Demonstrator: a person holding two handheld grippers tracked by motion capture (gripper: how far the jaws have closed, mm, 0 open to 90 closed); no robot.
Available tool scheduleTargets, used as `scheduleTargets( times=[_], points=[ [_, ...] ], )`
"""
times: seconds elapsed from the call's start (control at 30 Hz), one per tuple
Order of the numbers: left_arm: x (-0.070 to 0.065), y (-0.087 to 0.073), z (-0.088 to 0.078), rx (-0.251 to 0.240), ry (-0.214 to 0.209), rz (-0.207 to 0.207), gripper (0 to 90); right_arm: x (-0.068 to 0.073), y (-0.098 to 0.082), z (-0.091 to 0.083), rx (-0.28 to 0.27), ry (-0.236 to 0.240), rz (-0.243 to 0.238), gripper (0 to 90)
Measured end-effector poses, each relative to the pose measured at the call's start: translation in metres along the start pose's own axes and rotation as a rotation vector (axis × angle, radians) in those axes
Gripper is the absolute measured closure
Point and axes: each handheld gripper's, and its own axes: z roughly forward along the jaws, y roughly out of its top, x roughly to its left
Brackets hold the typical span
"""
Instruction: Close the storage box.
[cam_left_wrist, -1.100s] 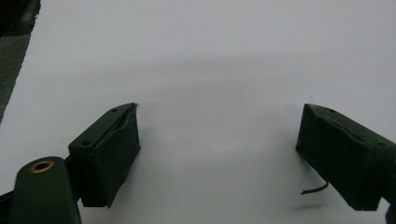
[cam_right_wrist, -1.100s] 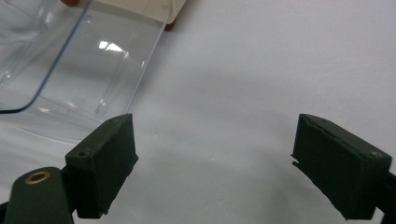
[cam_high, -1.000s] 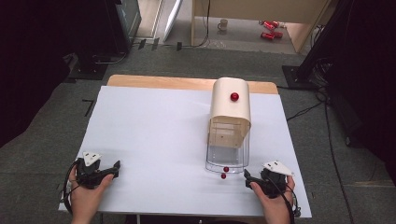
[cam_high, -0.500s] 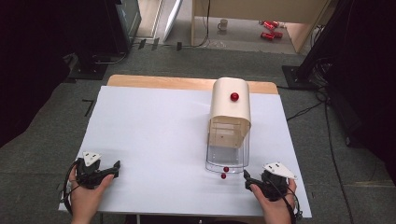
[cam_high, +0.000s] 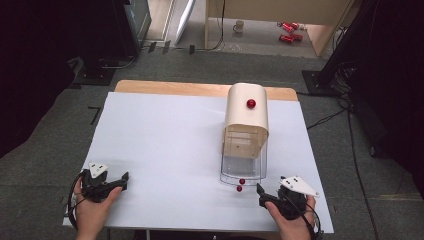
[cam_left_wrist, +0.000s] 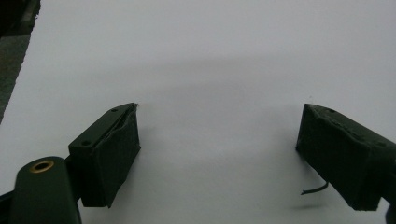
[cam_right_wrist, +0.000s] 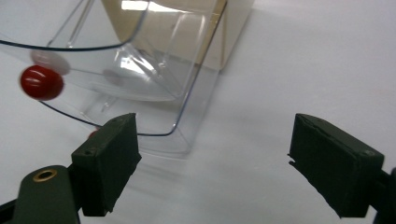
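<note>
Right gripper (cam_right_wrist: 212, 154): jaws open, empty, beside clear drawer (cam_right_wrist: 140, 93).
Left gripper (cam_left_wrist: 217, 149): open, empty.
Advice: centre jaws on red knob (cam_right_wrist: 41, 82) before closing.

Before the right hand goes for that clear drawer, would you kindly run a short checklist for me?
1. Right tongs open, nothing between them: ok.
2. Left tongs open, over bare table: ok.
3. Clear drawer pulled out of the cream box: ok.
4. Drawer's red knob in sight of the right tongs: ok.
5. Right tongs lined up on that knob: not ok, it sits off to one side.
6. Drawer's contents: cannot tell.
</note>
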Motion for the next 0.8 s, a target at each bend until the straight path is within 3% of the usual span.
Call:
scheduleTargets(
  times=[0.33,0.43,0.8],
  points=[
    [0.0,0.0,0.0,0.001,0.0,0.002,13.3,0.012,0.002,-0.003,-0.014,0.041,-0.012,21.7],
    [0.0,0.0,0.0,0.001,0.0,0.003,13.3,0.018,0.002,-0.004,-0.016,0.057,-0.014,29.3],
    [0.0,0.0,0.0,0.0,0.001,0.002,13.4,0.031,0.002,-0.003,-0.03,0.072,-0.026,36.2]
  ],
)
